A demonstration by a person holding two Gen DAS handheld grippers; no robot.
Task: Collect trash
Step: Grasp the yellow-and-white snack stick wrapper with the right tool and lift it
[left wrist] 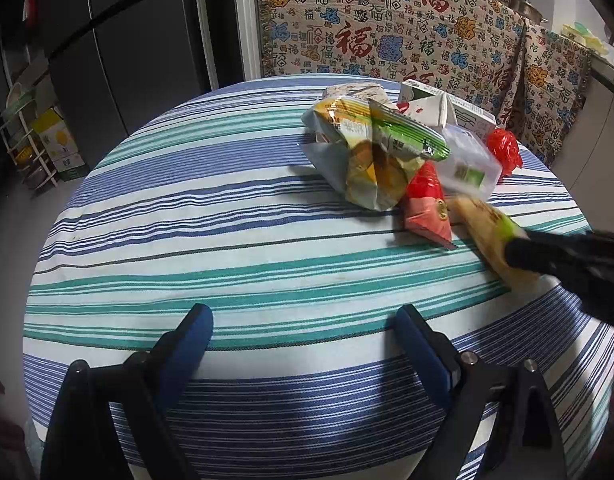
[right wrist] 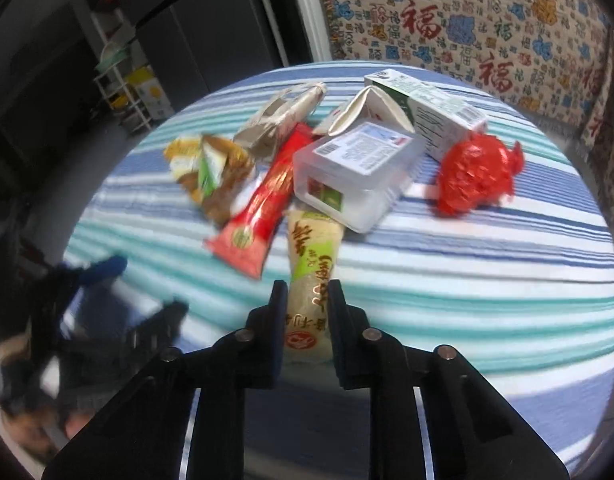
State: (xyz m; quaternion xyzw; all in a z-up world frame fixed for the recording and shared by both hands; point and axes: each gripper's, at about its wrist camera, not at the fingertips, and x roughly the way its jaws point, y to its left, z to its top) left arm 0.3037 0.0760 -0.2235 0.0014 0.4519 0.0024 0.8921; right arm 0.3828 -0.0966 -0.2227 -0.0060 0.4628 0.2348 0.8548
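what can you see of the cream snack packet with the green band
The cream snack packet is long and narrow, of glossy plastic film, with a green band, brown lettering and a red round logo near its close end. It lies flat on the striped tablecloth, its far end against the clear plastic box. The right gripper is clamped on its near end.

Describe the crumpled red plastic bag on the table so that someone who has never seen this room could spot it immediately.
Start at the round table under the striped tablecloth, then find the trash pile at its far side. At the right end of the pile, beside the white and green carton, lies the crumpled red plastic bag. It is the only balled-up, glossy, print-free item there.
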